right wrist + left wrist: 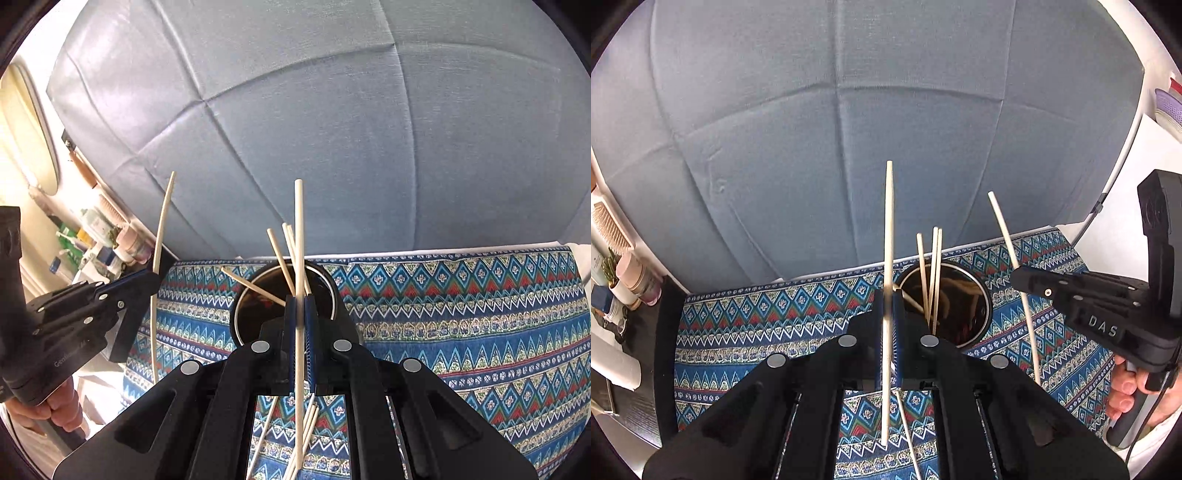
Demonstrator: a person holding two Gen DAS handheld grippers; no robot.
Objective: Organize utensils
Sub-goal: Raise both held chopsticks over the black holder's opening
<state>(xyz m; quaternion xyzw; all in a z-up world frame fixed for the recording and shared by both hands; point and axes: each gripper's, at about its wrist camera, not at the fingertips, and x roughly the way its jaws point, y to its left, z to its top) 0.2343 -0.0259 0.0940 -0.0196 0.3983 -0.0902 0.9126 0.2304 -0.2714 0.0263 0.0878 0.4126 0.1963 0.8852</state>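
Observation:
My left gripper (889, 295) is shut on a pale wooden chopstick (888, 229), held upright just left of a round metal cup (984, 295) that holds several chopsticks (932, 273). My right gripper (301, 301) is shut on another chopstick (299, 236), upright over the near rim of the cup (236, 317). The right gripper also shows at the right of the left wrist view (1015, 277) with its chopstick (1006, 229). The left gripper shows at the left of the right wrist view (155, 275). Loose chopsticks (306, 435) lie on the cloth under the right gripper.
The cup stands on a blue patterned cloth (757, 321) over a table. A grey-blue padded sofa back (831, 129) rises behind it. A shelf with bottles and jars (107, 236) is at the left. One more chopstick (908, 432) lies on the cloth.

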